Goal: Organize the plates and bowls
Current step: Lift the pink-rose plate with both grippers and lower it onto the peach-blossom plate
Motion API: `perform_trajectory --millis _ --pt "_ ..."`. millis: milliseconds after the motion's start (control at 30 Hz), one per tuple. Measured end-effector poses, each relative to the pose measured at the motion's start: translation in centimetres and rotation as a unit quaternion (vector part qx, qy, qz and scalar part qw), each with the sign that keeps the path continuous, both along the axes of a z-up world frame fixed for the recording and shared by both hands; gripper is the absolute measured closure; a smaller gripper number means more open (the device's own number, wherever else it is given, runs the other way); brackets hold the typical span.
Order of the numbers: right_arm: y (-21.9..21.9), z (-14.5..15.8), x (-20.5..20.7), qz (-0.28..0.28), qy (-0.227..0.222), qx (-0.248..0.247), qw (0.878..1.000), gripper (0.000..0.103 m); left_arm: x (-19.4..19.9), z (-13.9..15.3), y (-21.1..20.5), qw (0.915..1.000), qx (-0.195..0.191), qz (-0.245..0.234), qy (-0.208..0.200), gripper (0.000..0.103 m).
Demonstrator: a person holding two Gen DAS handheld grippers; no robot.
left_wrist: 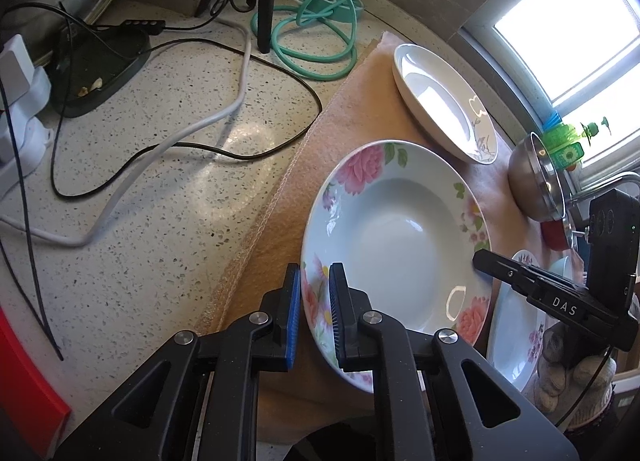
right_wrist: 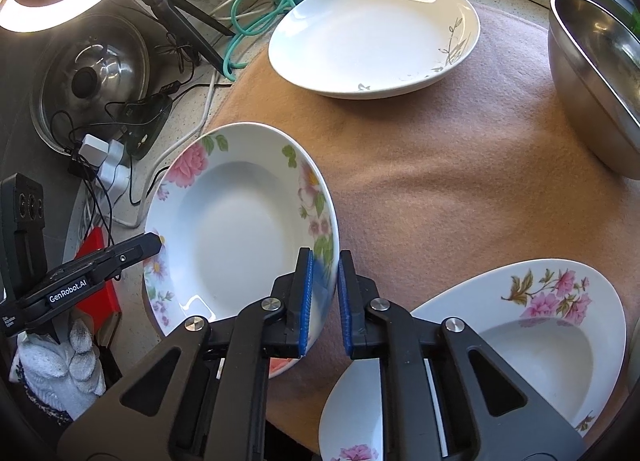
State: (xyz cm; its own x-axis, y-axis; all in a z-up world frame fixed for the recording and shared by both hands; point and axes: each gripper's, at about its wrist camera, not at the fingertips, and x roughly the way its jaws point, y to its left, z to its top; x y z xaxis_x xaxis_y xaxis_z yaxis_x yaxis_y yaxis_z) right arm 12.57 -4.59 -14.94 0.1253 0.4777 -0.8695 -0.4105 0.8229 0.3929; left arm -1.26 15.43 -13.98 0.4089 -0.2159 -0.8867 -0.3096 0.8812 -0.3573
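A rose-patterned deep plate (left_wrist: 396,237) is held tilted above the tan cloth (left_wrist: 340,129), gripped from both sides. My left gripper (left_wrist: 314,301) is shut on its left rim. My right gripper (right_wrist: 324,293) is shut on its right rim; the plate also shows in the right wrist view (right_wrist: 236,229). A white plate with grey leaf print (right_wrist: 372,37) lies at the back of the cloth. Another pink-flowered plate (right_wrist: 552,333) lies at the near right, with a further plate (right_wrist: 352,421) partly under my right gripper.
A steel bowl (right_wrist: 596,93) stands at the far right of the cloth. Left of the cloth, the speckled counter (left_wrist: 160,197) holds black and white cables, a green hose (left_wrist: 320,33), plug adapters (right_wrist: 104,161), a pot lid (right_wrist: 92,77) and a red object (left_wrist: 28,393).
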Motion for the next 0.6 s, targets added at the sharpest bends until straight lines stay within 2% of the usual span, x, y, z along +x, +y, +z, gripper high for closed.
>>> perform_trajectory --millis 600 --pt "-4.9 3.2 -1.8 -0.04 -0.013 0.026 0.999 0.091 0.8 2.9 -2.2 0.9993 -0.007 -0.023 -0.03 0.091"
